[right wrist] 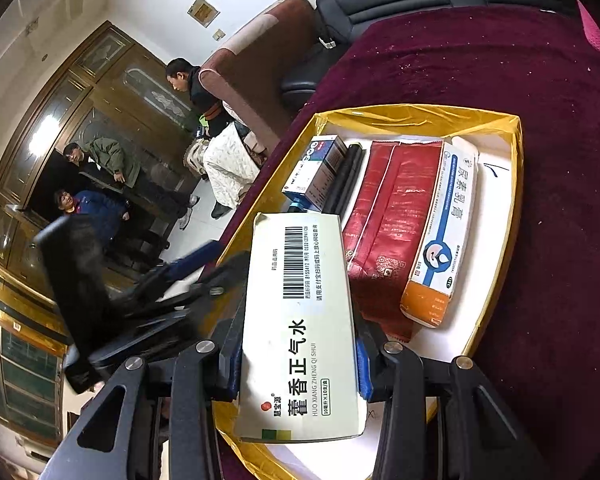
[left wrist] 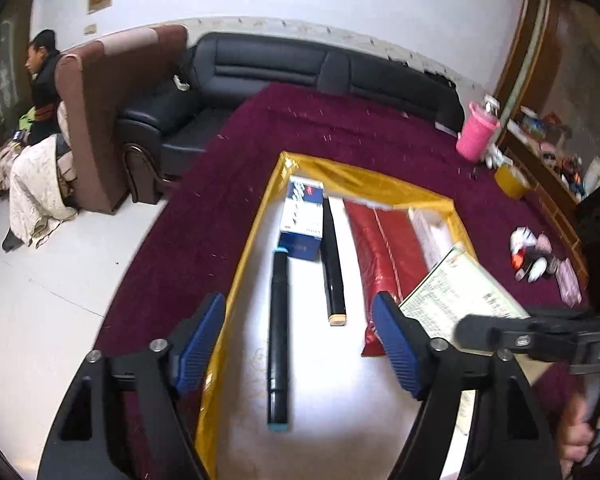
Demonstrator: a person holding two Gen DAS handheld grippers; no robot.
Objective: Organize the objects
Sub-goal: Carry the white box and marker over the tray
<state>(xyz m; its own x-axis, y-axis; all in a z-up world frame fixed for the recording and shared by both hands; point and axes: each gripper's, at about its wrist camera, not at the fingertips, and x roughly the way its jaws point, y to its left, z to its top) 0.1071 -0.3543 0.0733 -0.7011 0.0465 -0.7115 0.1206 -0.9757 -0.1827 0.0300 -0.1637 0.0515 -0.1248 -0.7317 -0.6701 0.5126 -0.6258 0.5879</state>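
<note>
Worktop (left wrist: 340, 120) under a maroon cloth. On it we find a gold-walled tray (left wrist: 244, 248) with a white floor, already part filled.

Inside, largest down: red foil pouch (right wrist: 396, 216), orange-and-white ointment carton (right wrist: 448, 224) just beside it at the far wall, blue-and-white box (left wrist: 302, 216), long black marker with teal ends (left wrist: 278, 320), shorter black marker with a tan end (left wrist: 332, 264). We judge these as sorted.

Still out on the cloth: pink cup (left wrist: 476, 132), yellow tub (left wrist: 510, 180), a heap of small packets (left wrist: 540, 260).

Right tool (right wrist: 296, 364) is clamped on a white medicine box (right wrist: 300, 320), held over the tray's near end, not yet set down. Left tool (left wrist: 300, 344) hovers over the tray, fingers apart, nothing between them.
</note>
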